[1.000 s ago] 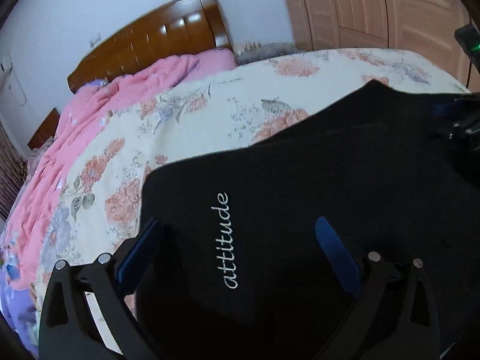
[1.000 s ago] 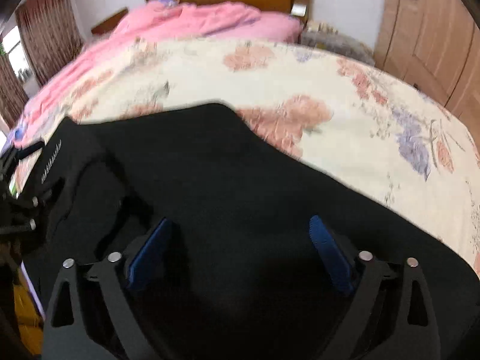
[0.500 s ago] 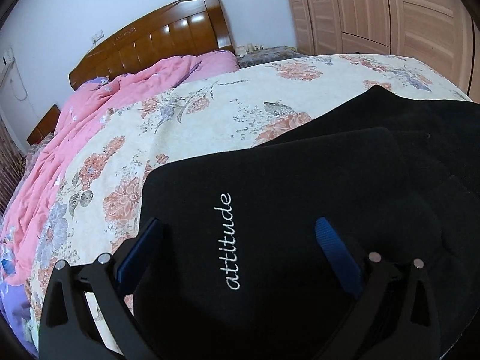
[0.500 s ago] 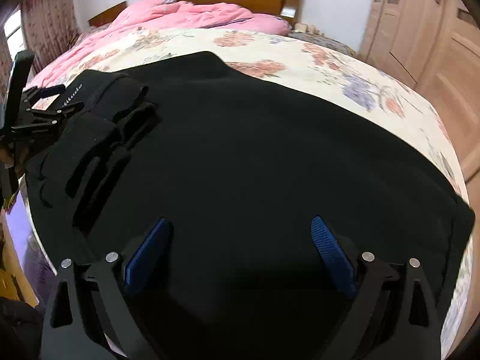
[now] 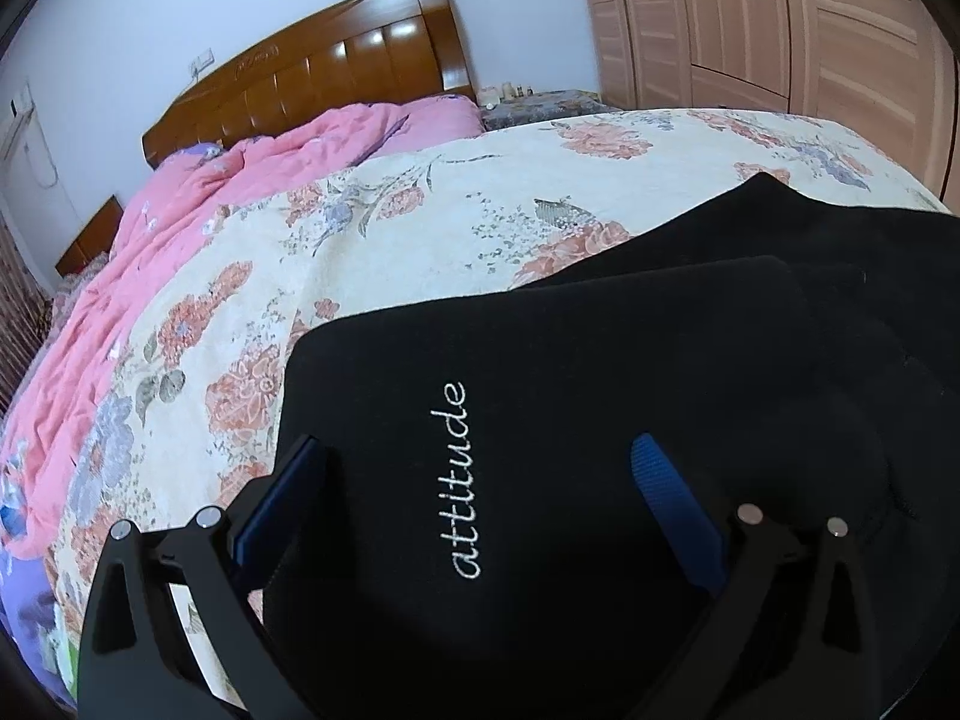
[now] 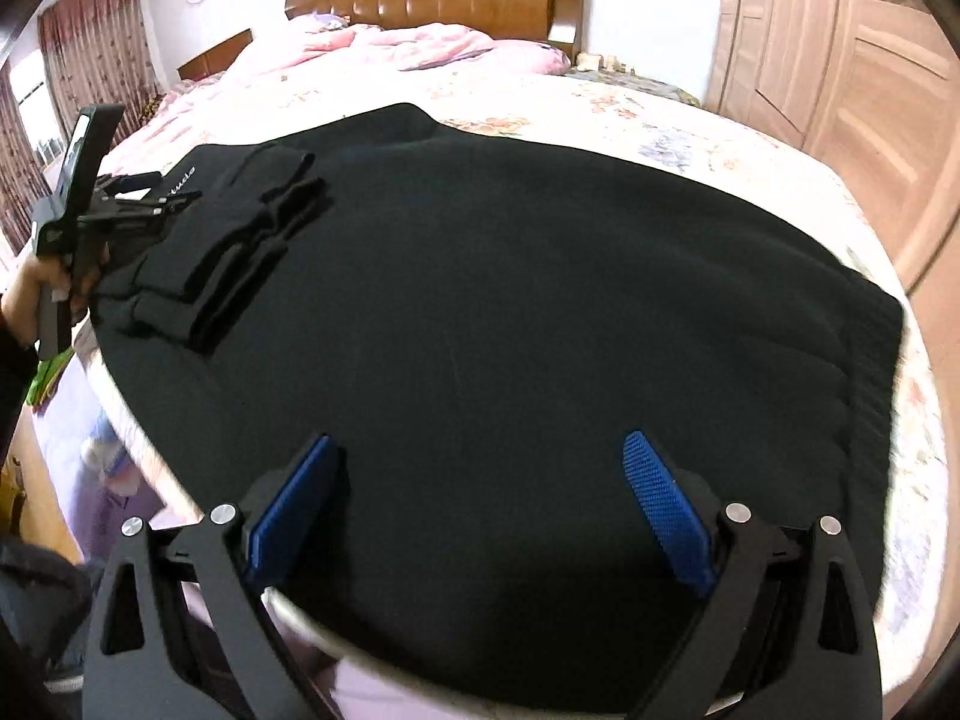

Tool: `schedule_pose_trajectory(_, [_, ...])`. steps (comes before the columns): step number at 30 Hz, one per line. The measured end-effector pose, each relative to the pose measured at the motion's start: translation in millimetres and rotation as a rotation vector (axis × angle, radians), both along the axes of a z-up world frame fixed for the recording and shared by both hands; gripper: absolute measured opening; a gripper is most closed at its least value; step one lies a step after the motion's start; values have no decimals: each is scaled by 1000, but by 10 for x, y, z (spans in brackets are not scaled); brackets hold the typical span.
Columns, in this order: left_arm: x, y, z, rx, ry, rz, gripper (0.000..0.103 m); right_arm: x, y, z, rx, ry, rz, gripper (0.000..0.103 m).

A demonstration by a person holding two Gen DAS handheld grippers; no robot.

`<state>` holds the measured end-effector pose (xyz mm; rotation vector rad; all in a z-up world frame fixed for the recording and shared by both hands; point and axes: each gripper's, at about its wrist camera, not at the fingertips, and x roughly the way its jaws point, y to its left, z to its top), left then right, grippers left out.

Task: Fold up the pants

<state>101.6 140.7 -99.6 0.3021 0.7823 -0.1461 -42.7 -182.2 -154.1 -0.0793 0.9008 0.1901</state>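
- Bedroom setting: a floral bedspread [image 5: 420, 222] covers the bed and serves as the work surface, with a pink quilt [image 5: 198, 222] pushed up toward the wooden headboard [image 5: 336, 72], probably to leave room for folding
- Black pants [image 6: 510, 300] lie spread flat across the near part of the bedspread, one end folded into a small stack at the side with the "attitude" lettering [image 5: 462, 480]
- Left gripper [image 5: 480, 504] hangs over that lettered end, jaws wide apart, blue pads [image 5: 672, 498] either side of the word and gripping nothing; likely poised to take the doubled edge
- Right gripper [image 6: 480, 492] sits above the broad middle of the cloth near the bed's edge, jaws equally wide and empty, seemingly lined up for a matching grab so both ends lift together
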Motion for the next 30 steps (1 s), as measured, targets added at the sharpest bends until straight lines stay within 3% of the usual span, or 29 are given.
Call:
schedule_pose_trajectory(2, [-50,-13,68,11,0,81,101,-203,-172,129,22,-30,-35,93])
schedule_pose_trajectory(4, [-242,-81,237,-35,-54,100,101,-472,-540,245,113,-87,-123,93])
schedule_pose_trajectory(7, [-624,-362,525,-135,-153,7,101,-827,-1187,250,316,-134,-297,93])
schedule_pose_trajectory(8, [-670,-455,558,-149,-156,-26,101,-952,-1421,188,391,-135,-358,93])
schedule_pose_trajectory(10, [-837,-824,591,-150,-146,-149,101,-1056,-1616,58,449,-101,-420,93])
schedule_pose_trajectory(15, [-1093,-1581,432,-45,-153,-347,101,-1072,-1599,-121,544,-69,-414,93])
schedule_pose_trajectory(22, [-1151,-2092,-97,121,-69,-469,102,-868,-1543,-141,583,-70,-418,93])
schedule_pose_trajectory(26, [-1032,-1959,-136,7,-13,-446,102,-670,-1560,-144,651,-54,-410,96])
schedule_pose_trajectory(30, [-1020,-1944,-169,7,-16,-447,102,-583,-1587,-144,699,-51,-458,96])
